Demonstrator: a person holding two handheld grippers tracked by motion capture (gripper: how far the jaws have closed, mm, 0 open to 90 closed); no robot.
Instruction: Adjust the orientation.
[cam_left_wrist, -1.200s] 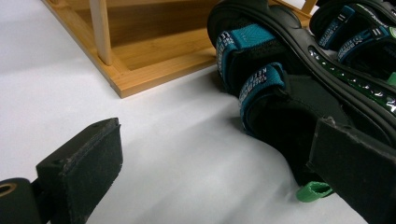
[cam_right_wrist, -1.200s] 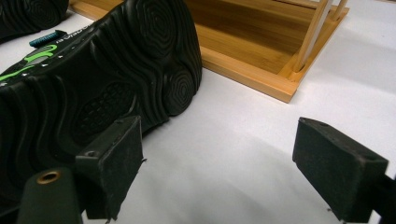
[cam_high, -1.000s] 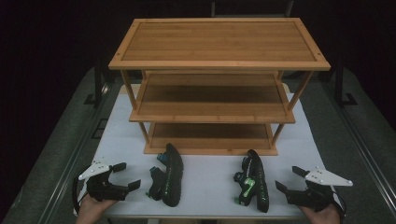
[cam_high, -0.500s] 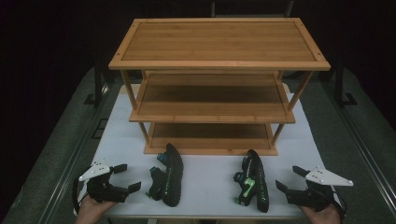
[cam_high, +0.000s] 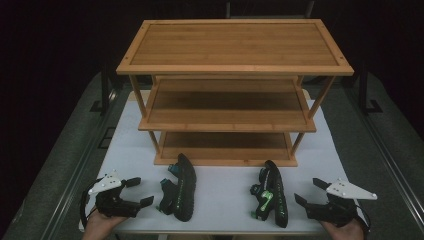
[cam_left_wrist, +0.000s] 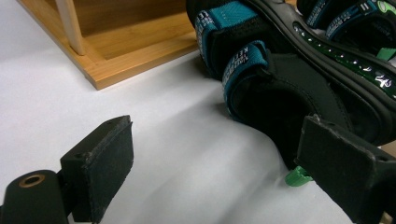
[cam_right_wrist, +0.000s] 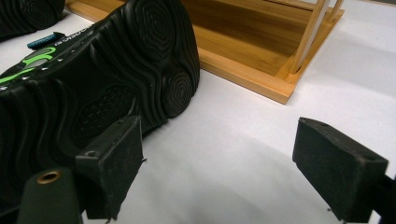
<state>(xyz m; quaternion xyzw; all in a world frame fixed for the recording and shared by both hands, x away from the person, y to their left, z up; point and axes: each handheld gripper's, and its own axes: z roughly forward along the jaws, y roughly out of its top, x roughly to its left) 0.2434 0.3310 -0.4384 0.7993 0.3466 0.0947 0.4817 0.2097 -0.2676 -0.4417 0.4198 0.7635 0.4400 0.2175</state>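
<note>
Your left gripper (cam_high: 137, 191) and right gripper (cam_high: 306, 192) sit low at the near table (cam_high: 220, 195) corners, jaws spread wide, nothing in them. Both point inward at the two black sandals (cam_high: 181, 194) lying on their sides just before the bamboo rack (cam_high: 227, 70).

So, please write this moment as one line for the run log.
left gripper: open, empty | right gripper: open, empty | two black sandals: on their sides on table | bamboo shoe rack: empty
</note>
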